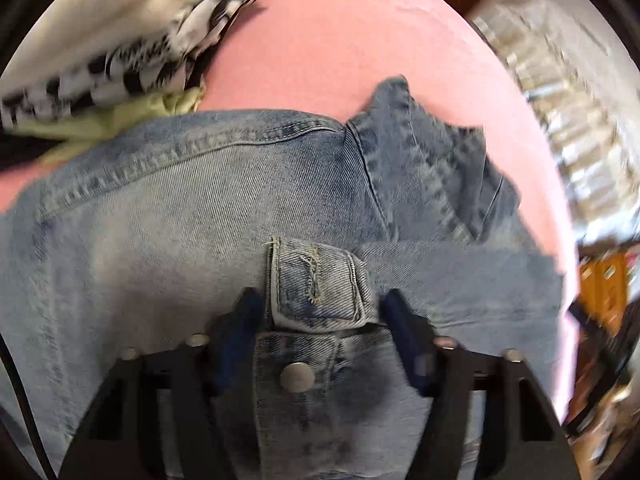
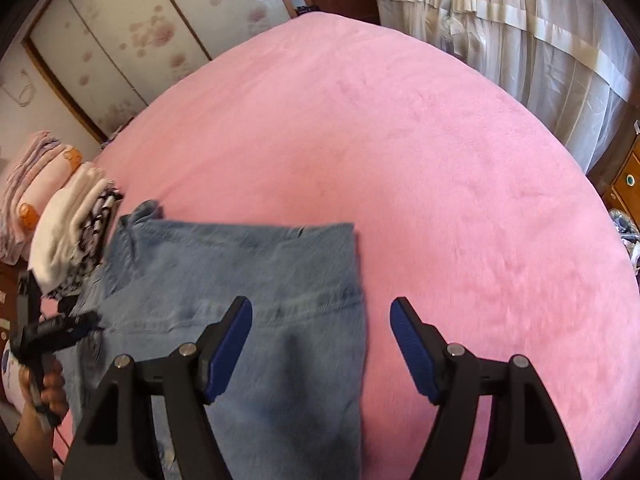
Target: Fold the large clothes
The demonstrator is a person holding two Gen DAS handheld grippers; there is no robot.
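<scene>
A light blue denim jacket (image 1: 168, 216) lies partly folded on a pink bed cover (image 1: 328, 40). My left gripper (image 1: 320, 304) is open just above it, its blue pads on either side of a buttoned cuff or tab (image 1: 316, 284) with a metal snap button (image 1: 297, 377) below. In the right wrist view the jacket (image 2: 240, 280) lies at the left of the bed (image 2: 400, 160). My right gripper (image 2: 320, 320) is open and empty above the jacket's right edge. The left gripper (image 2: 56, 332) shows at the far left, held in a hand.
A stack of folded clothes, white, black-and-white patterned and pale yellow (image 1: 120, 52), sits beside the jacket; it also shows in the right wrist view (image 2: 72, 232). Pink folded bedding (image 2: 28, 200), sliding wardrobe doors (image 2: 132, 28), white curtains (image 2: 520, 40) and a wooden cabinet (image 2: 628, 184) surround the bed.
</scene>
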